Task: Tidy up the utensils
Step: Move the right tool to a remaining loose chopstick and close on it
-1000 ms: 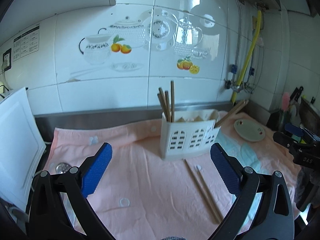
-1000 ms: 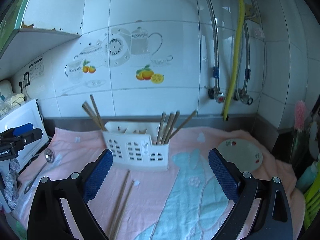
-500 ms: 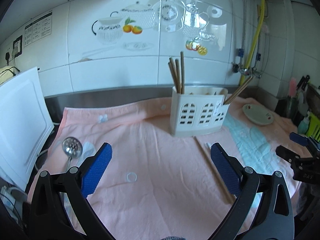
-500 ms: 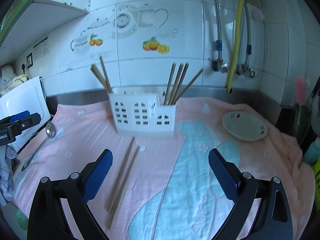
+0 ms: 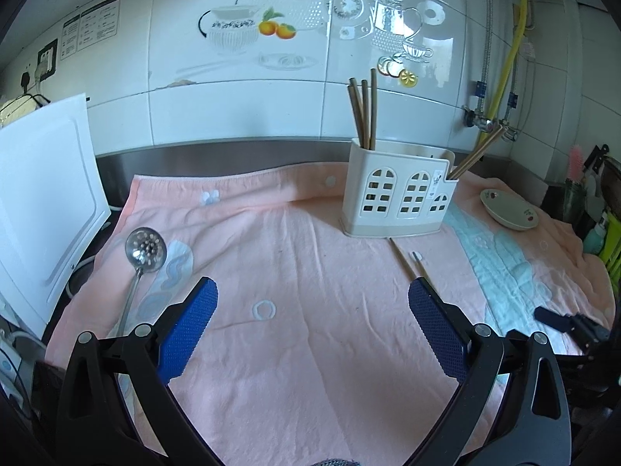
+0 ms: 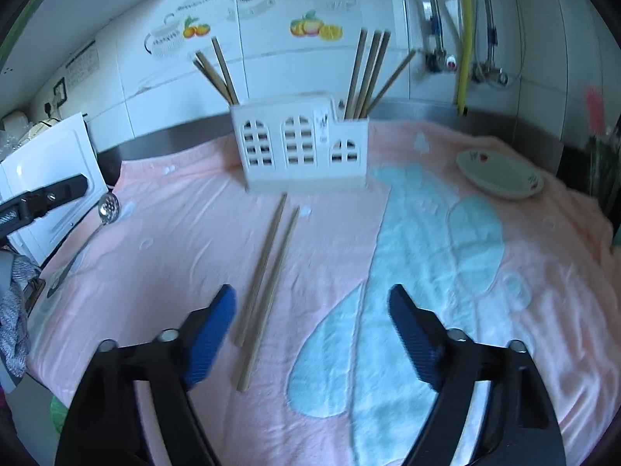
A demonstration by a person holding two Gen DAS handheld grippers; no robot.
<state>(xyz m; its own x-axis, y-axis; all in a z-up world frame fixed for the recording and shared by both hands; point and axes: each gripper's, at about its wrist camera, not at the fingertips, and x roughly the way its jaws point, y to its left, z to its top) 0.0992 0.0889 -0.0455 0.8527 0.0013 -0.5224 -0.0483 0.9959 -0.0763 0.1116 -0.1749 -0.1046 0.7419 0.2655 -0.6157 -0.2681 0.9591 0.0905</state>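
A white utensil caddy (image 6: 304,143) with arched cut-out windows stands near the back of a pink towel (image 5: 295,334) spread over a kitchen counter, with brown chopsticks (image 6: 368,72) leaning upright in its right compartment and more in its left. 2 loose chopsticks (image 6: 268,275) lie side by side on the towel just in front of the caddy, running toward the camera. The right gripper (image 6: 312,312) hangs low over the cloth with its blue-padded jaws closing and nothing between them; the loose pair lies just beside its left finger, apart from it. The left gripper (image 5: 312,303) hovers over the bare pink cloth, its fingers spread wide and holding nothing. A slotted metal spoon (image 5: 143,256) rests at the towel's left edge, near a white cutting board (image 5: 42,202) propped upright. A small white dish (image 6: 500,174) with red marks sits on the right side of the towel, well apart from the caddy. Tiles printed with teapots and fruit back the counter.
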